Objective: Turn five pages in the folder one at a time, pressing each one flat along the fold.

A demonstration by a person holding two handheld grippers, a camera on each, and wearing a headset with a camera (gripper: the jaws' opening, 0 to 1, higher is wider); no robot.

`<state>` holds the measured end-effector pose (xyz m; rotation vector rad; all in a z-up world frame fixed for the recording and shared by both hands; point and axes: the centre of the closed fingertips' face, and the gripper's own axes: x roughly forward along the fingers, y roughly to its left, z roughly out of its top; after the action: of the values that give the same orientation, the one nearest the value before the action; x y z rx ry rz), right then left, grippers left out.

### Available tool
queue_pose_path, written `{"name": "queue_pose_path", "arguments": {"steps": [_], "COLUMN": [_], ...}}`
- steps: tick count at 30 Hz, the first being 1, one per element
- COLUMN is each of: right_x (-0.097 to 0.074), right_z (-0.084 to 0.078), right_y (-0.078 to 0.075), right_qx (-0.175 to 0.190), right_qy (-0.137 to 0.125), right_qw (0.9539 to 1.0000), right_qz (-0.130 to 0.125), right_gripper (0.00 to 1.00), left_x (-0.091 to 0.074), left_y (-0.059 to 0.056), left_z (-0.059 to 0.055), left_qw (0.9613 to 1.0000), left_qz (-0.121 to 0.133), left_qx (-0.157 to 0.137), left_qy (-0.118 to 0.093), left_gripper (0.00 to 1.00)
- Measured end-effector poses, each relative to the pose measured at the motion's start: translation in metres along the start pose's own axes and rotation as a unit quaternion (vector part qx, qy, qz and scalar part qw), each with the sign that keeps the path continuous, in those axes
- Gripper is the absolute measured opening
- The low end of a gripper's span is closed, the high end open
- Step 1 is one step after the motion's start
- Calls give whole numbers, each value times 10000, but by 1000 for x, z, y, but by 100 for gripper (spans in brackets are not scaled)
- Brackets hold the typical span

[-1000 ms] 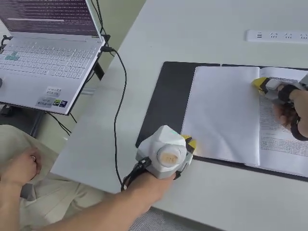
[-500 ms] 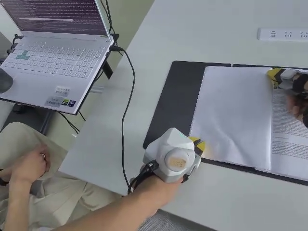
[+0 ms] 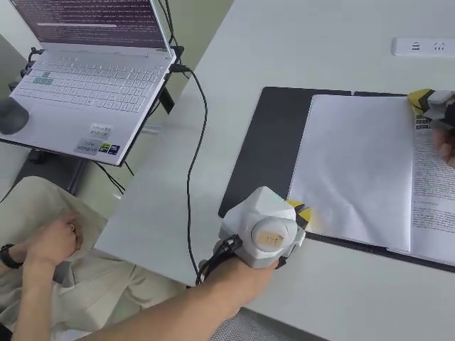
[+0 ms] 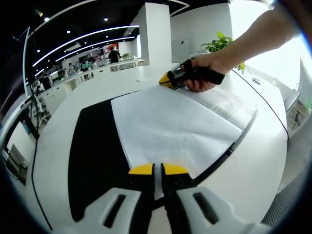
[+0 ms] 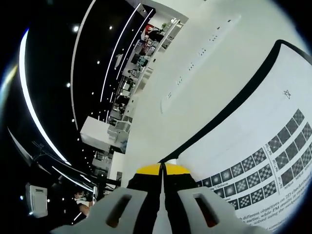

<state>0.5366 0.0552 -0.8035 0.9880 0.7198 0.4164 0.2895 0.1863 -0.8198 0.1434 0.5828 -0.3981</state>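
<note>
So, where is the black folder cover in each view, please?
Head view: black folder cover, centre, beside the blank page.
Left gripper view: left of centre, ahead of the jaws.
Right gripper view: thin black edge, diagonal, upper right.
Shared landmark: the printed page.

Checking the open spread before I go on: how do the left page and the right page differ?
The left page is blank white; the right page carries printed text. The left gripper is at the left page's near corner, the right gripper at the right page's top by the fold. Both lie flat in the black folder.
</note>
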Motion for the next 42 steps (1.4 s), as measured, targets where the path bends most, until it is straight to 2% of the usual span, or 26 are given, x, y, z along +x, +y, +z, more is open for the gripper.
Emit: {"name": "queue_pose_path", "arguments": {"steps": [6,20,42], "right_x": [-2,-20,-50], "right_z": [-2,-27,-55], "right_y": [1,5,3], "right_qx": [4,-2,129], "right_qy": [62,443,611], "right_qw": [10000,9988,9974], "right_qz": [34,201,361], "right_gripper": [0,0,0], "left_x": [0,1,0], "left_y": [0,1,0], "left_z": [0,0,-1], "left_qw": [10000,10000,10000], "left_qz": [6,14,23], "left_qx": [-1,-24,75], "left_qy": [10,2,11], "left_gripper": [4,3,2]}}
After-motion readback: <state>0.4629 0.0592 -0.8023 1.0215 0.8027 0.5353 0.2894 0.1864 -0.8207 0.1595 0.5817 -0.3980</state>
